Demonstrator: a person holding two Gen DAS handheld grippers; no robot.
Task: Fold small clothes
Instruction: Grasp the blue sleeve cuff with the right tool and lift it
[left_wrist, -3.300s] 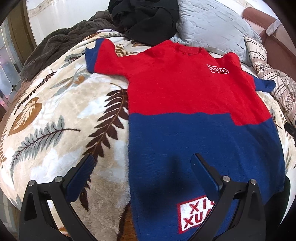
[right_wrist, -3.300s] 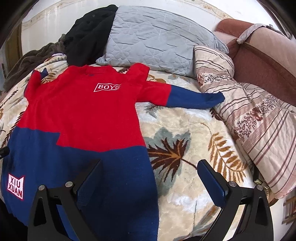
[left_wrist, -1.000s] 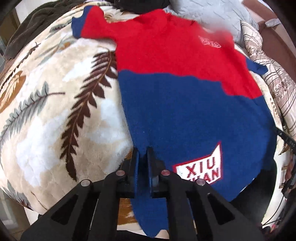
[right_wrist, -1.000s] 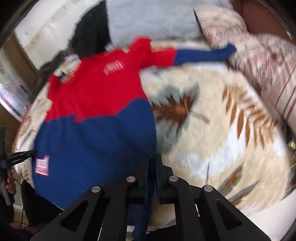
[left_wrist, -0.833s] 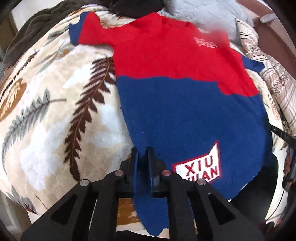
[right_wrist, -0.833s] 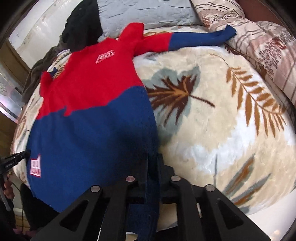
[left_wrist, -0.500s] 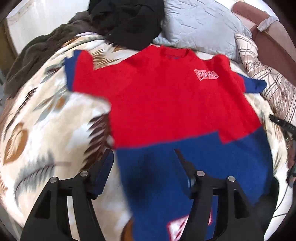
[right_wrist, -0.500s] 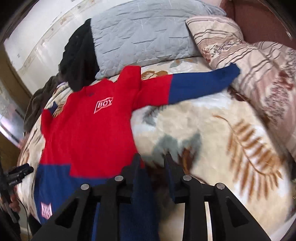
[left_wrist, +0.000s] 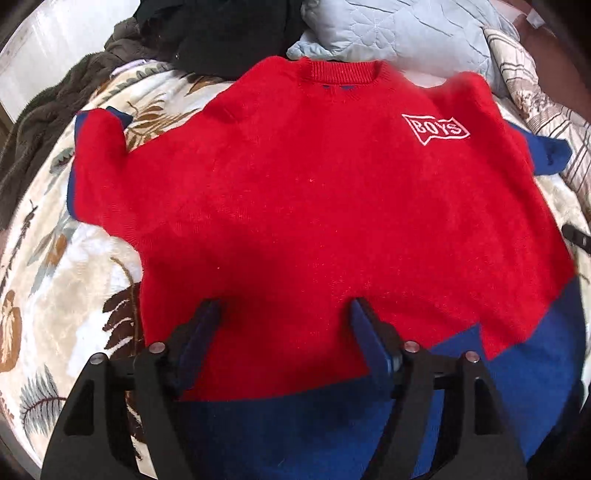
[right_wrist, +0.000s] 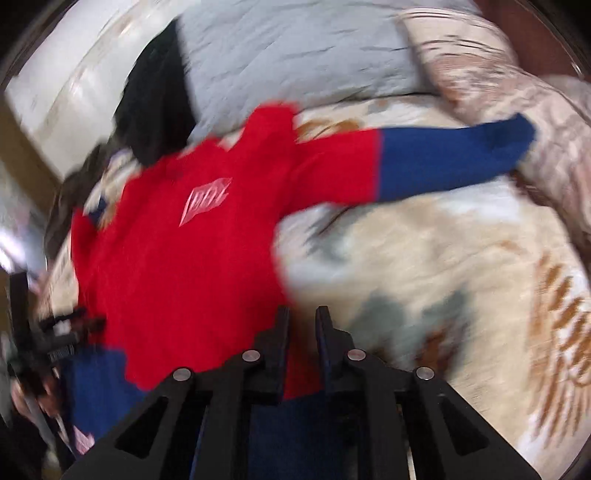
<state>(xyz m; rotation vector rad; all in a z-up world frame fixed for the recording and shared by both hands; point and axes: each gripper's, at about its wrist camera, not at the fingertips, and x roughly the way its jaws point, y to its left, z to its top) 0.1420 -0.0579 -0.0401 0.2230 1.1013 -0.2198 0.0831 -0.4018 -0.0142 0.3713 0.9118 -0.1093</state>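
The red and blue sweater lies spread face up on the leaf-patterned blanket that covers the bed, its ribbed collar toward the head of the bed, just short of the grey quilted pillow and a heap of black clothing. Its blue lower part reaches toward the near edge of the bed, and a white "BOYS" badge sits on the red chest. One sleeve is folded back on itself toward the bed's left side, showing a blue cuff; the other sleeve runs straight out, red then blue, with its end against the striped bedding at the bed's right side. The left claw hangs over the boundary between red and blue, its jaws having just been opening; they stand wide apart, nothing is pinched between them and the knit lies flat below. The right claw is over the sweater's right side edge, where the red cloth meets the blanket; its jaws have just been closing and stand at a narrow gap. That view is motion-blurred, and I cannot tell whether the fingers press on any cloth.
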